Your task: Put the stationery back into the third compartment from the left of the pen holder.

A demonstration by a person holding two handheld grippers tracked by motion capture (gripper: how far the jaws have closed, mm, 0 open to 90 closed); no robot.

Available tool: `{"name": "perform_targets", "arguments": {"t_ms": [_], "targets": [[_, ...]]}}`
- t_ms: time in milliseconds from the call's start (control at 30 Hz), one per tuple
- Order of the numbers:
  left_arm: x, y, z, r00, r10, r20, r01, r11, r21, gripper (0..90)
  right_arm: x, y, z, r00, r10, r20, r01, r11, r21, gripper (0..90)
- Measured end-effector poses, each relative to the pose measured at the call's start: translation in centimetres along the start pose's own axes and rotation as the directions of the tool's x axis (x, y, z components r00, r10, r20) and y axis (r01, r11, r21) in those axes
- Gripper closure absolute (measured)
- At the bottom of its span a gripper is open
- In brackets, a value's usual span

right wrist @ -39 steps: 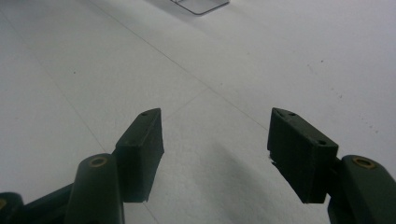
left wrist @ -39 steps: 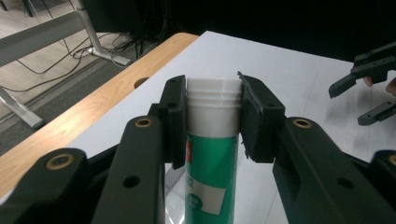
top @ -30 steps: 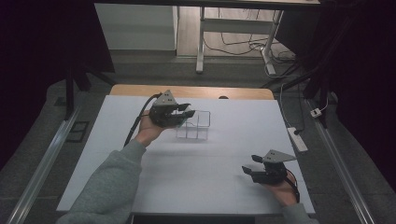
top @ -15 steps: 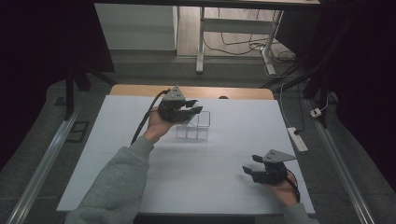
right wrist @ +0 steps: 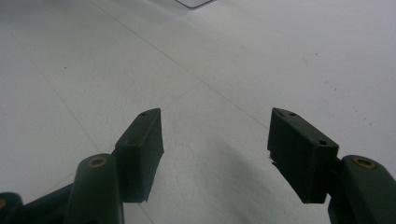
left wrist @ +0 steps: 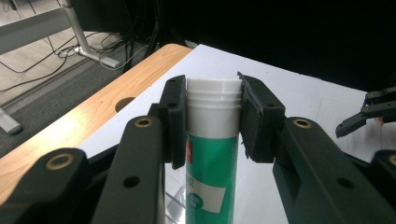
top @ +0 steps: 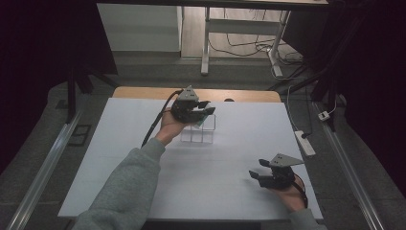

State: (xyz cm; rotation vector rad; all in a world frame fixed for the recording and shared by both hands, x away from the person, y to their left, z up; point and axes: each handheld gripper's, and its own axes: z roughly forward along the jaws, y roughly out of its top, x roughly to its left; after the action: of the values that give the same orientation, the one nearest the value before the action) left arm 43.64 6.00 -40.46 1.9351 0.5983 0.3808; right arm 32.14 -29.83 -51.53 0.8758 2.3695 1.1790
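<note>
- Holding a green tube with a white ribbed cap [left wrist: 214,140] in my left gripper [top: 203,109], I have the jaws clamped on either side of the cap, and the tube hangs between them.
- From the high view, that gripper sits at the far middle of the white table [top: 119,163], right over a clear compartmented organizer [top: 198,134]; I cannot tell which compartment lies under the tube.
- I judge this as the carry-and-place step: the tube is lifted, not yet set in a cell.
- Next I need to line the tube upright over one cell, lower it without knocking the thin walls, then let go.
- My right gripper [right wrist: 215,154] rests at the near right of the table, jaws apart and empty.
</note>
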Motion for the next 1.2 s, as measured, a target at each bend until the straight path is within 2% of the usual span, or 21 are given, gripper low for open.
{"name": "perform_targets", "arguments": {"t_ms": [333,633,1067,1133,1200], "targets": [[0.2,0.5,1.9,0.9997,-0.021,-0.014,0.021,0.9998,-0.005,64.5,0.0,0.0,0.0,1.0,-0.003,-0.005,0.003,1.0,0.003,35.2],[0.5,0.0,3.7,0.9988,-0.047,-0.017,0.047,0.9989,-0.004,64.5,0.0,-0.1,0.1,1.0,-0.005,0.001,0.005,1.0,0.012,35.1],[0.8,-0.6,4.9,0.9982,-0.059,-0.011,0.059,0.9982,0.002,64.0,-0.1,-0.2,0.2,0.9999,-0.01,-0.004,0.01,1.0,0.029,35.1],[0.8,-0.7,4.9,0.998,-0.063,0.001,0.063,0.998,0.007,61.7,-0.1,-0.2,0.2,1.0,-0.008,-0.003,0.008,1.0,0.024,35.1],[0.8,-0.7,4.6,0.9983,-0.054,-0.021,0.054,0.9984,0.015,49.8,-0.1,-0.2,0.2,1.0,-0.008,-0.004,0.008,1.0,0.026,35.1]]}}
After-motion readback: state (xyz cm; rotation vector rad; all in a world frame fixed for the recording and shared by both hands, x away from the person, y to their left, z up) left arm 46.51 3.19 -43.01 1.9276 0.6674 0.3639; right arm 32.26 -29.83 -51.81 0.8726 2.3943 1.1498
